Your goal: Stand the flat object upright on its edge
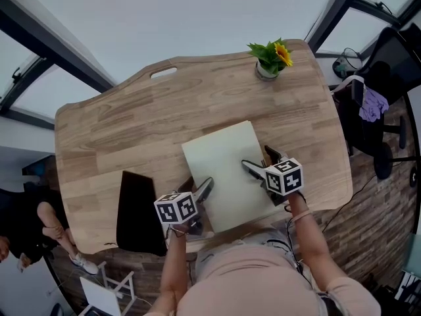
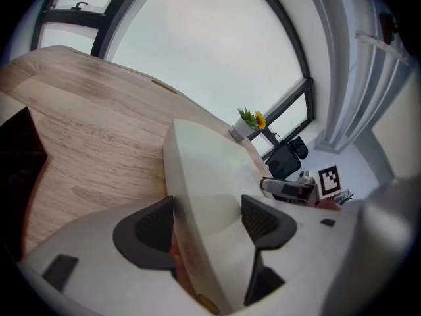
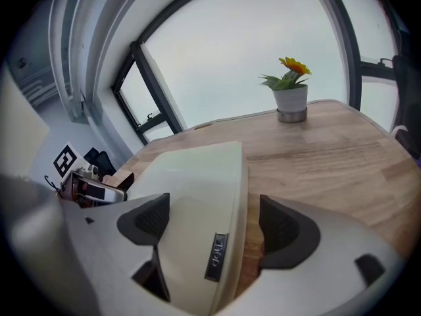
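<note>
Flat object (image 1: 220, 163), edges between spread fingers (image 2: 145, 232), left gripper (image 2: 207, 212), right gripper (image 3: 214, 212)

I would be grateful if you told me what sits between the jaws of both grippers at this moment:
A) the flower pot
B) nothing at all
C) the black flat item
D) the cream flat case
D: each gripper view shows the cream flat case between the open jaws of the left gripper and the right gripper; the black flat item and the flower pot lie apart from them.

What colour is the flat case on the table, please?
The case is cream; the head view shows it best.
</note>
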A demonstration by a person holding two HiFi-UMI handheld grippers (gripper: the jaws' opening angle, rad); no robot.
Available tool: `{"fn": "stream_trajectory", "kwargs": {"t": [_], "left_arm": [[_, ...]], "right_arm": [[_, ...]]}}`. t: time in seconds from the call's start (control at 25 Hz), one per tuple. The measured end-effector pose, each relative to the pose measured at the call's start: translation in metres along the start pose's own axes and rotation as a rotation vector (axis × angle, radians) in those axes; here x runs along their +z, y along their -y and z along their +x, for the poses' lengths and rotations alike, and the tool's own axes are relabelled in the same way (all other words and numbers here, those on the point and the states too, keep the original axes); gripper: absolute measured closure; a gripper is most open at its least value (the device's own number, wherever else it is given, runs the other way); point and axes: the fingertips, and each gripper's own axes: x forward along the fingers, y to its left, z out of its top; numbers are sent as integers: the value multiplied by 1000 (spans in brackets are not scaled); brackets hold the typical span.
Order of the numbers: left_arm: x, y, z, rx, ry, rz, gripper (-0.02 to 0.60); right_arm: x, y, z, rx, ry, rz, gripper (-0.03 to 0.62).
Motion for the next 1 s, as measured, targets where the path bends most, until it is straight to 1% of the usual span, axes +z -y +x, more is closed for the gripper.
{"fn": "stream_trajectory", "kwargs": {"t": [0.12, 0.2, 0.36, 0.44, 0.48, 0.64, 0.76, 1.0], "left_arm": [[-1, -2, 3, -8, -17, -8, 284], [-3, -4, 5, -28, -28, -15, 281], [-5, -7, 9, -65, -46, -41, 276], [-6, -6, 9, -78, -48, -50, 275], [-5, -6, 9, -78, -46, -50, 276], [-5, -5, 7, -70, -36, -51, 276], [-5, -4, 6, -73, -43, -50, 276], [-1, 2, 1, -71, -24, -35, 276]], "right_arm": [[-1, -1, 4, 16, -12, 11, 180], [-2, -1, 5, 25, -19, 21, 180], [-6, -2, 9, 57, -34, 77, 183], [-7, -4, 9, 74, -34, 103, 212], [-7, -5, 8, 76, -30, 107, 212], [-6, -6, 8, 74, -22, 104, 217], [-5, -8, 6, 69, -20, 96, 223], [2, -14, -3, 51, 15, 56, 226]]}}
